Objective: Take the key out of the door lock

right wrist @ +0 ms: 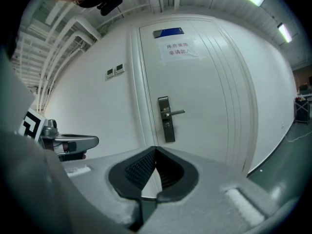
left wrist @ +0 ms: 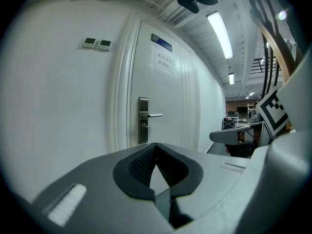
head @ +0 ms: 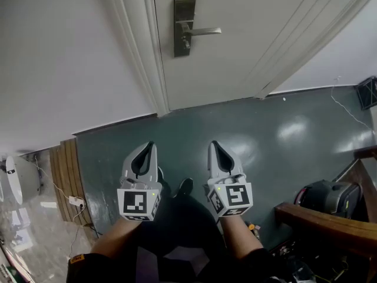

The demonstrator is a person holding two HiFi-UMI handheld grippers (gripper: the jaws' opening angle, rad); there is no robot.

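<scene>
A white door (head: 247, 34) is closed ahead, with a dark metal lock plate (head: 184, 25) and a silver lever handle (head: 203, 32). Just under the lever a small metal piece (head: 186, 41) sticks out, too small to tell as a key. The plate also shows in the left gripper view (left wrist: 143, 120) and the right gripper view (right wrist: 166, 119). My left gripper (head: 152, 146) and right gripper (head: 213, 145) hang side by side low over the floor, well short of the door. Each has its jaws together and holds nothing. In their own views the left gripper (left wrist: 156, 144) and right gripper (right wrist: 156, 148) point at the door.
White wall (head: 65, 58) and door frame (head: 141, 46) lie left of the door. The floor (head: 271, 140) is dark green. A wooden rail (head: 330, 224) and a black bag (head: 328, 197) stand at the right. A power strip with cable (head: 75, 201) lies at the left.
</scene>
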